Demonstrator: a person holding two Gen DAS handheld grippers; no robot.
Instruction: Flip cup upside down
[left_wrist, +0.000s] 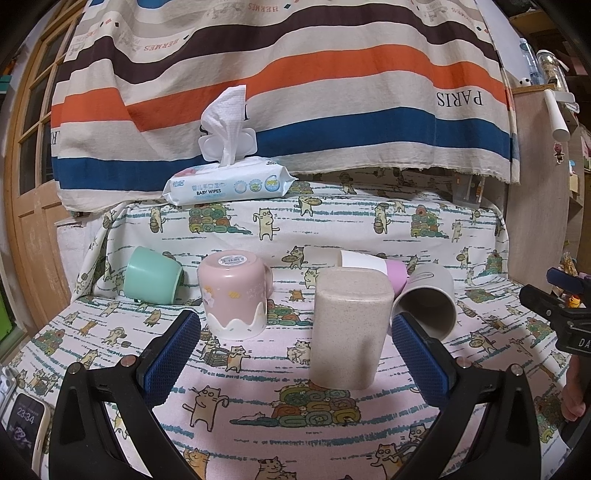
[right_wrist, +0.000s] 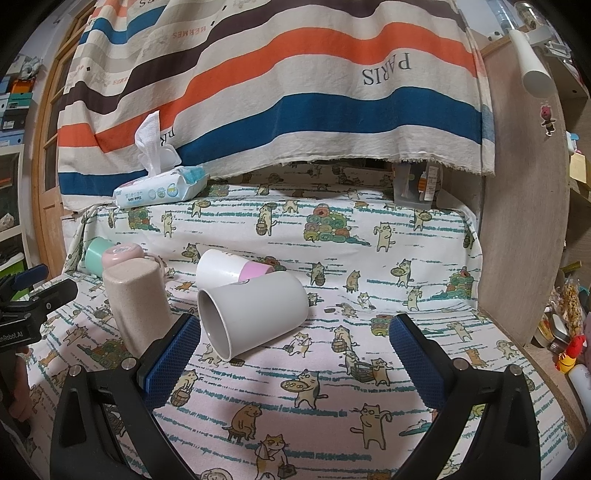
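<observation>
A speckled beige cup (left_wrist: 347, 328) stands upside down on the cat-print cloth, between my left gripper's (left_wrist: 295, 354) open blue-padded fingers, untouched. A pink mug (left_wrist: 234, 295) stands upside down to its left. A grey cup (left_wrist: 424, 299) lies on its side to the right, mouth toward the camera. A mint cup (left_wrist: 153, 275) lies on its side at the far left. A white-and-pink cup (left_wrist: 365, 264) lies behind. In the right wrist view my right gripper (right_wrist: 295, 350) is open and empty, just in front of the grey cup (right_wrist: 255, 310), with the beige cup (right_wrist: 135, 302) at left.
A pack of baby wipes (left_wrist: 229, 184) sits on the raised back ledge under a striped hanging cloth (left_wrist: 295, 74). A wooden cabinet side (right_wrist: 524, 221) borders the right. A phone (left_wrist: 26, 424) lies at the left front. A clear box (right_wrist: 413, 184) stands at the back right.
</observation>
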